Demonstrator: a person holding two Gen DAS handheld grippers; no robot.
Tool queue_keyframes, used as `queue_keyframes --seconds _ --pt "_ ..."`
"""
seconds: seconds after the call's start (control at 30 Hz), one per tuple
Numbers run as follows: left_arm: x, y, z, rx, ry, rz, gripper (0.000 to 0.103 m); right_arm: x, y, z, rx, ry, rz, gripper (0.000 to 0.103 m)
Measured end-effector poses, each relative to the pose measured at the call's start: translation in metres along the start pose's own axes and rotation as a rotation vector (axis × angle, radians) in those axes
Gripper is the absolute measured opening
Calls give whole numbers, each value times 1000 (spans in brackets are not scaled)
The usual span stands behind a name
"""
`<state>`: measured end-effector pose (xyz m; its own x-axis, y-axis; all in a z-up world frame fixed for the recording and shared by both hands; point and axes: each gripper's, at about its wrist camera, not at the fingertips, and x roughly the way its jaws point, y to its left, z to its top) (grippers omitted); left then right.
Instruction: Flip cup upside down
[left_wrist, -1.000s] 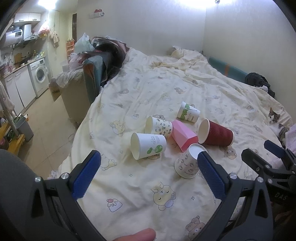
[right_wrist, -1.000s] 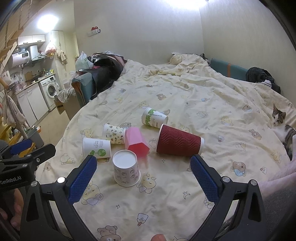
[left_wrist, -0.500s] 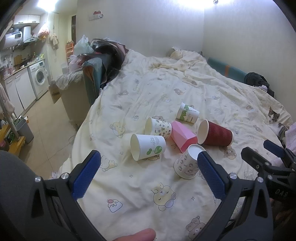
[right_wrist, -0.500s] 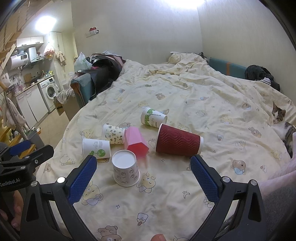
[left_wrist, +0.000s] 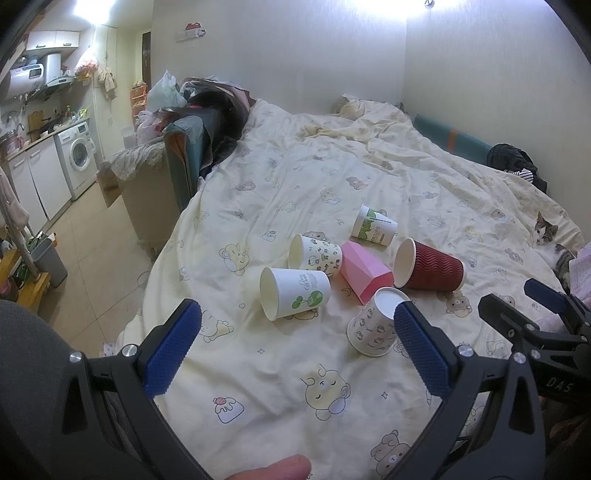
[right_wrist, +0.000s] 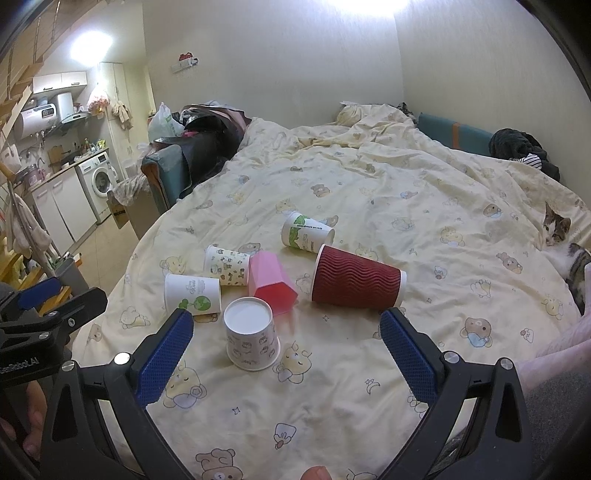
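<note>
Several cups lie on a bed with a pale yellow bear-print duvet (left_wrist: 295, 184). A patterned paper cup (left_wrist: 373, 326) (right_wrist: 251, 334) stands upside down nearest me. On their sides lie a white cup with a green globe (left_wrist: 293, 293) (right_wrist: 192, 295), a small patterned cup (left_wrist: 316, 254) (right_wrist: 227, 260), a pink faceted cup (left_wrist: 364, 271) (right_wrist: 271, 282), a green-print cup (left_wrist: 373, 225) (right_wrist: 306, 232) and a dark red ribbed cup (left_wrist: 428, 266) (right_wrist: 356, 282). My left gripper (left_wrist: 295, 350) and right gripper (right_wrist: 286, 352) are both open and empty, held above the near bed.
A cat (right_wrist: 557, 236) lies at the bed's right edge. A dark armchair with clothes (left_wrist: 199, 144) stands left of the bed. A kitchen area with a washing machine (left_wrist: 77, 157) and floor lie further left. Walls close the back and right.
Both views have shifted only slightly. The cups have not moved and both grippers stay open.
</note>
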<state>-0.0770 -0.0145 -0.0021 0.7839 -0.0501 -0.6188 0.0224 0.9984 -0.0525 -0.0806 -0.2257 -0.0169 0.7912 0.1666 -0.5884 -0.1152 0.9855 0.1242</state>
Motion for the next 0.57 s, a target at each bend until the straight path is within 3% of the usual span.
queue_keyframes --seconds 0.57 --pt "-1 0 2 -1 8 -3 103 4 0 -2 1 10 -2 103"
